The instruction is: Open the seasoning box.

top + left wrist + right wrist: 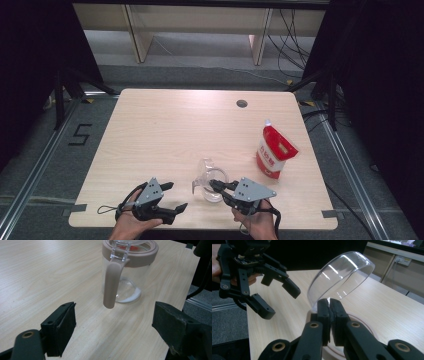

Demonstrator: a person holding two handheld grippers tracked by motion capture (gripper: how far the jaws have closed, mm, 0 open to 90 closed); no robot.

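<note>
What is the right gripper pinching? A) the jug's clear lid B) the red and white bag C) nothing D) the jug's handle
A: the right gripper has its jaws shut on the edge of the clear lid, which stands tipped up over the jug.

A clear jug (211, 184) with a beige rim and beige handle (111, 283) stands upright near the front edge of the table, right of centre. A little white powder (130, 298) lies on its bottom. Its clear domed lid (340, 276) is swung open and stands tilted up from the rim, with a small tab at its lower edge.
</note>
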